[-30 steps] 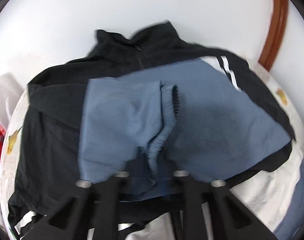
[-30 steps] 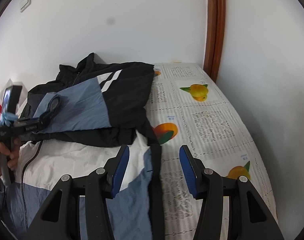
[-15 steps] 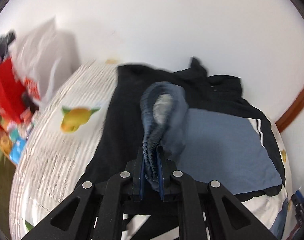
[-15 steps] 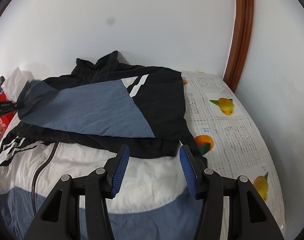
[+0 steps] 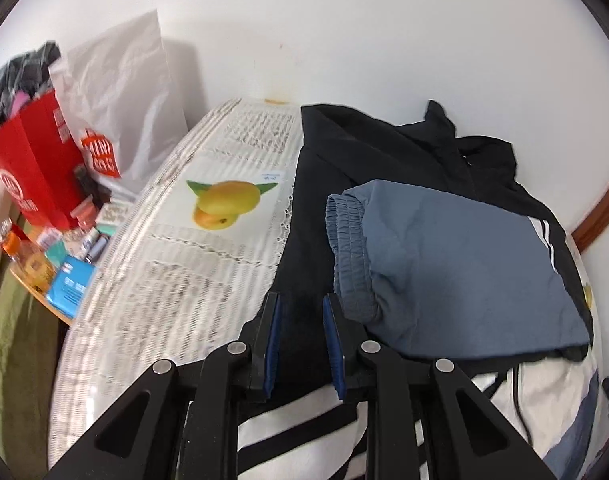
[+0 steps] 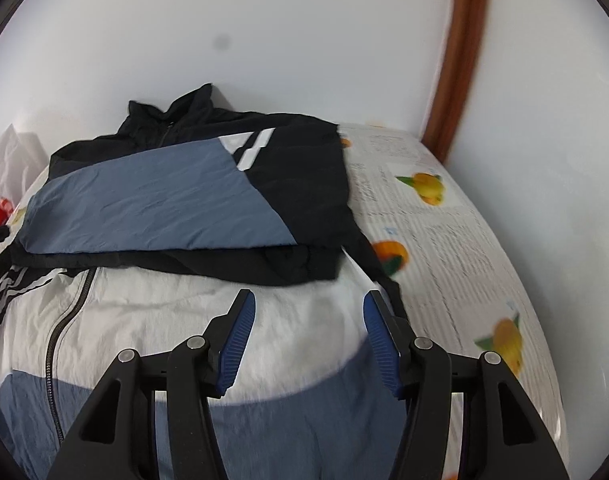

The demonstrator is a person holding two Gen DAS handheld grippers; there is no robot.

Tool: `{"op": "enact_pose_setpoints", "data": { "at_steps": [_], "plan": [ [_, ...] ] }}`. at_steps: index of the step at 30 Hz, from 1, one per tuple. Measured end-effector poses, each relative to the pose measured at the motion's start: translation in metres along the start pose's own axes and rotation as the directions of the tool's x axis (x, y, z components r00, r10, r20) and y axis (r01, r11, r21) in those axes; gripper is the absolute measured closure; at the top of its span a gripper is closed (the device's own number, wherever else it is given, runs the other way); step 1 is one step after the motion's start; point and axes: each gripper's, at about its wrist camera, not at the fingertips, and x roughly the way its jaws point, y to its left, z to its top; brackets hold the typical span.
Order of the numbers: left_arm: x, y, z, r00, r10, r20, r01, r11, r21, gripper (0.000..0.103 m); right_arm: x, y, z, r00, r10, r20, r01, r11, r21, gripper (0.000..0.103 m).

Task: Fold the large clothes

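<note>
The jacket [image 6: 192, 200] lies zip-up on the bed [image 5: 208, 264], its blue sleeve [image 5: 456, 272] folded across the chest with the cuff [image 5: 350, 256] just beside the left gripper [image 5: 302, 340], whose jaws have just been opening and now hold nothing. The right gripper [image 6: 310, 344] hangs released and empty over the white front panel. With 1 sleeve laid, I judge the next move calls for pinching the other sleeve or the hem and folding it over.
</note>
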Motion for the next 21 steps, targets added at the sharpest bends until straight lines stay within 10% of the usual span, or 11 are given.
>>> {"op": "enact_pose_setpoints", "data": {
  "at_steps": [17,21],
  "plan": [
    [-0.087,0.000,-0.047,0.994,-0.100,0.052,0.089,0.980,0.178,0.080,-0.081,-0.007,-0.055,0.997,-0.057,-0.048,0.063,0.989,0.137,0.046],
    [-0.093,0.005,-0.058,0.994,-0.109,0.030,0.102,0.977,0.187,0.059,-0.095,-0.010,-0.068,0.998,-0.060,-0.035,0.064,0.987,0.150,0.042]
  ]
}}
